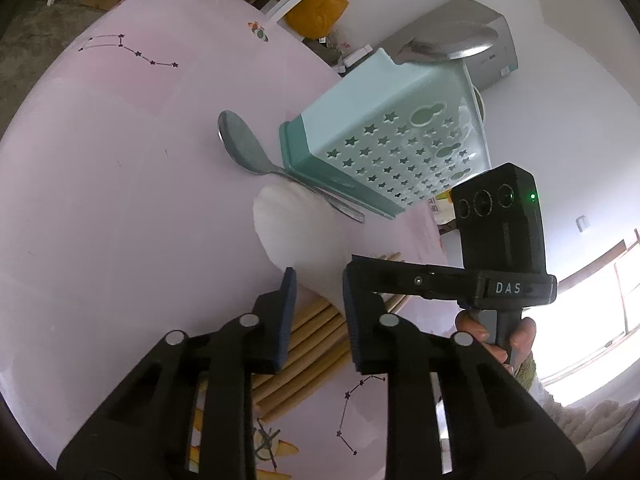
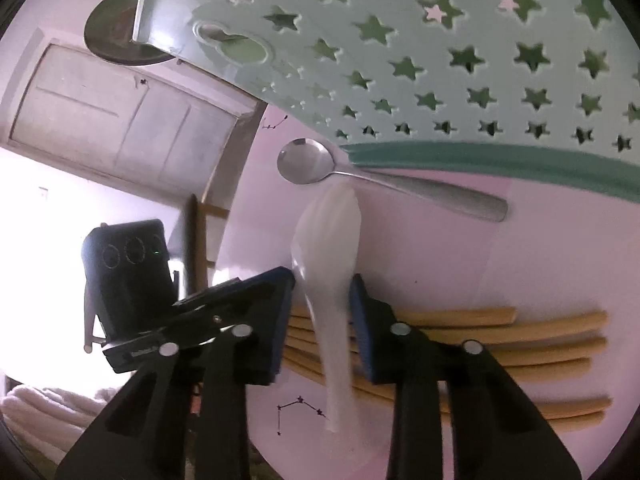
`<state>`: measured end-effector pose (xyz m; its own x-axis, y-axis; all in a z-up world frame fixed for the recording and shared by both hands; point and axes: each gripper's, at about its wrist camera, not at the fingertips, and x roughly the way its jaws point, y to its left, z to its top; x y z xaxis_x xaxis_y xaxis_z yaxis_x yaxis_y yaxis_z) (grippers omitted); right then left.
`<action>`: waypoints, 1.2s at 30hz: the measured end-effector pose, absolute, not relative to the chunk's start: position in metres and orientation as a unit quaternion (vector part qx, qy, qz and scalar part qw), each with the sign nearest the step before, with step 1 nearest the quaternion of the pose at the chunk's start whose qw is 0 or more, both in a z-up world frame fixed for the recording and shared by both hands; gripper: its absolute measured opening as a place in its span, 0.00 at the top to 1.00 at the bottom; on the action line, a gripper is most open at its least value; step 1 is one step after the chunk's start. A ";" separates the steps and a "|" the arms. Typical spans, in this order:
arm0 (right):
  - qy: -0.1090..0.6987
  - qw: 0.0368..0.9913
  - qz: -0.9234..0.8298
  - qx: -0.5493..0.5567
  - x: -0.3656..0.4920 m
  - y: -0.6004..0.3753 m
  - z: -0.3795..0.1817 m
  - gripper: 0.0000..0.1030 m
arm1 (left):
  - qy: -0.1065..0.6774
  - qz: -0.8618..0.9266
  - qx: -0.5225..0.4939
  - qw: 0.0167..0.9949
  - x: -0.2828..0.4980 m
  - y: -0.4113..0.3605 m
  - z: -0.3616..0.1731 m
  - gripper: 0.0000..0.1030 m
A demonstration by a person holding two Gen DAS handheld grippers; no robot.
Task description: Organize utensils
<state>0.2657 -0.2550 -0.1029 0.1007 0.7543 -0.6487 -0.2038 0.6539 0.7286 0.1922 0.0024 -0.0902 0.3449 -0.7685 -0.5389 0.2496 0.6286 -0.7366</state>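
A white ceramic spoon (image 1: 298,232) is held between the pads of both grippers, above the pink table. My left gripper (image 1: 318,292) is shut on its bowl end. My right gripper (image 2: 322,296) is shut on its neck; the handle (image 2: 338,392) trails toward the camera. A metal spoon (image 1: 244,148) lies on the table against the base of the mint star-pierced utensil holder (image 1: 384,136); it also shows in the right wrist view (image 2: 312,162), below the holder (image 2: 440,60). Several wooden chopsticks (image 2: 520,344) lie under the grippers, also in the left wrist view (image 1: 308,356).
The pink table (image 1: 120,200) has constellation prints. A metal ladle (image 1: 460,44) sticks up out of the holder. Beyond the table's far edge are a yellow bag (image 1: 316,12), a grey appliance and boxes. A white door (image 2: 120,120) stands behind.
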 end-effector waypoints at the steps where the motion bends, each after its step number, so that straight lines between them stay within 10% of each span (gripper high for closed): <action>1: 0.575 0.704 0.342 0.239 0.264 -0.257 -0.103 0.77 | 0.468 -0.330 -0.278 0.771 0.194 0.000 -0.090 0.83; 17: 0.510 0.784 0.333 0.120 0.232 -0.230 -0.055 0.98 | 0.455 -0.326 -0.336 0.758 0.199 0.022 -0.089 0.83; 28: 0.483 0.814 0.319 -0.052 0.194 -0.180 -0.034 0.98 | 0.439 -0.329 -0.369 0.750 0.209 0.047 -0.067 0.42; 36: 0.492 0.813 0.311 0.002 0.199 -0.201 -0.039 0.96 | 0.469 -0.251 -0.215 0.819 0.222 0.028 -0.058 0.41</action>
